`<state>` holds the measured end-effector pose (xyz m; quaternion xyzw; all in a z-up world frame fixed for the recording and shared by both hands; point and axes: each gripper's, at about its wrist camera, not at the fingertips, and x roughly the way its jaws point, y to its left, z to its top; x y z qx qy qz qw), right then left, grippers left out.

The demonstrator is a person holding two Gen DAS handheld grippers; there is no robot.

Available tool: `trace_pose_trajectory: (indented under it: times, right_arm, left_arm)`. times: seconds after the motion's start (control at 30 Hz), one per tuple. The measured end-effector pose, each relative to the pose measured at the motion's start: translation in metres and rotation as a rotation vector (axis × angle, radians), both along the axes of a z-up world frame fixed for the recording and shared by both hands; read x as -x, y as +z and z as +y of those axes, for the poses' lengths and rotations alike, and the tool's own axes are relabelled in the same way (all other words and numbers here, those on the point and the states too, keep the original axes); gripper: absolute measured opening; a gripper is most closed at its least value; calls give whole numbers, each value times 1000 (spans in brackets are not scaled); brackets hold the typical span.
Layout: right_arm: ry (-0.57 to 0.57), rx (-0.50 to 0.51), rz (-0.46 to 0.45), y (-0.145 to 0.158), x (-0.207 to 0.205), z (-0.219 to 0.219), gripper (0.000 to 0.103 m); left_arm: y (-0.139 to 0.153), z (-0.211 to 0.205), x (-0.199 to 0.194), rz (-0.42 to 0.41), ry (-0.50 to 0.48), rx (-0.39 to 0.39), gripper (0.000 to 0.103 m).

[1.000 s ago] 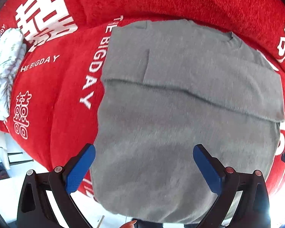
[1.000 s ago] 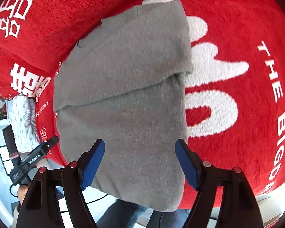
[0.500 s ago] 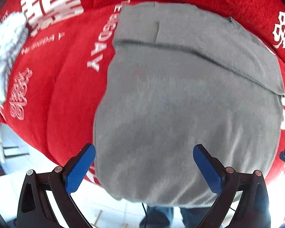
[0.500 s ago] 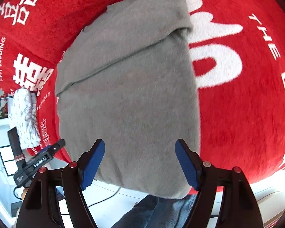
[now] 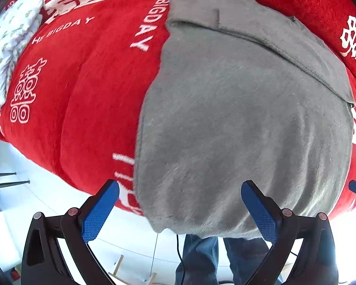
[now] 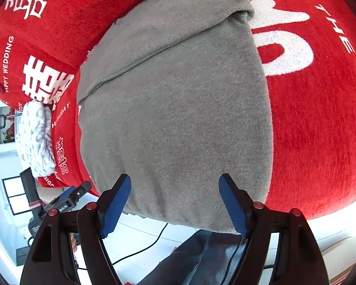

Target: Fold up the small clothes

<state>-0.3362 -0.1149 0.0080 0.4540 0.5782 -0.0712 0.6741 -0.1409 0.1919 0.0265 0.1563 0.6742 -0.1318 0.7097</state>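
The left gripper (image 5: 180, 191) hangs with its blue pads wide apart and nothing between them; they frame the near hem of the grey sweater (image 5: 244, 118), above it and not touching. The right gripper (image 6: 175, 185) is likewise spread wide and empty, its pads over the same hem nearer the sweater's other corner.

The sweater lies flat on a red blanket (image 5: 87, 99) printed with white characters and lettering, its sleeves folded across the chest at the far end, its near hem drooping over the blanket's edge.

Only the left view shows the vertical edge where one folded sleeve ends on the chest, and a dark sliver of the right gripper at the picture's right border. Only the right view shows the left gripper from outside, at lower left past the sweater's corner, and the large white character on the blanket beside the sweater's right edge. A white patterned cloth (image 6: 35, 140) lies bundled at the blanket's far left corner in both.

Below the hem, a person's jeans (image 5: 201, 256) and a thin cable show, partly hidden by the sweater and fingers. The sweater's collar is barely discernible. The left view is slightly blurred.
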Motion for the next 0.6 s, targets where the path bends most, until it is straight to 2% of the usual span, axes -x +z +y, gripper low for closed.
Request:
trace_pose_trajectory:
  times: [0.23,0.43,0.6]
  right_arm:
    - [46,-30,48,-18,20,11,79]
    - [97,-100,135,-58,58,35,79]
    - [103,-109,178,-91,78,49,79]
  left_arm:
    - [-22,35,13,62,-22,22,103]
    - [-57,48,36,138,-55,27,103]
    - [-84,57,44,174,-38,42,103]
